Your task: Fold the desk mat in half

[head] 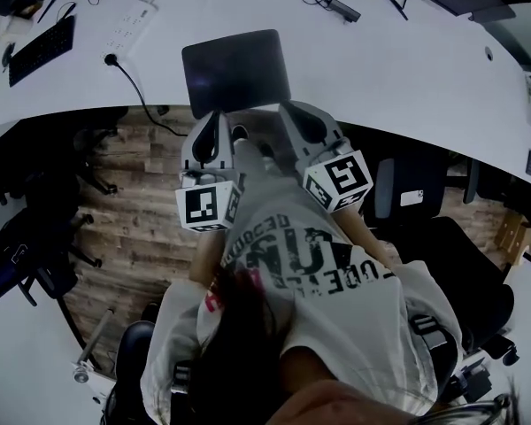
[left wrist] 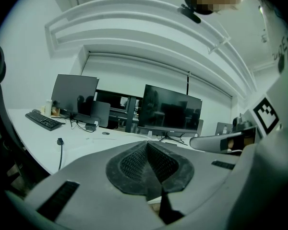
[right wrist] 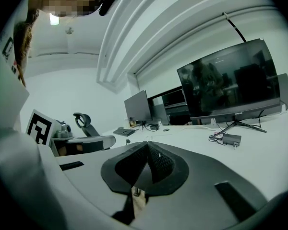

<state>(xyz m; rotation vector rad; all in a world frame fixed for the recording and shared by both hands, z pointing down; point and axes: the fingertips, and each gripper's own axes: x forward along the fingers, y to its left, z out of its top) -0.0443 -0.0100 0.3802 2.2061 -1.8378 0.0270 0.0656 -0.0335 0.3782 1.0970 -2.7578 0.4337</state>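
The desk mat [head: 237, 72] lies flat on the white worktop [head: 407, 69] in the upper middle of the head view. It is a dark rectangle with its near edge right at the worktop's curved rim. Its long axis looks to run left to right across the frame, a little skewed, though the difference between its sides is small, so I hold that loosely. It shows as one flat sheet with no lifted edge, so I judge the fold not yet begun. My left tongs [head: 214, 120] sit just below the mat's near left corner, and my right tongs [head: 292, 110] just below its near right corner. The mat therefore lies straight ahead of both, further up the frame, with neither hand clearly nearer. From above I cannot tell whether either tip touches the mat's edge. In the left gripper view the left tongs [left wrist: 147, 164] have their ribbed pads pressed together along a single seam with nothing between them. The right gripper view shows the same of the right tongs [right wrist: 146, 166], closed and empty. Both of those views look out over the worktop toward the dark monitors [left wrist: 170, 110], and the mat does not show in them. As I read it, the coming move turns on those two near corners: each pair of tongs must part, take its own corner, and carry the near edge up the frame over the far edge. A keyboard [head: 40, 50] and a black cable [head: 137, 91] lie at the upper left, well apart from the mat.
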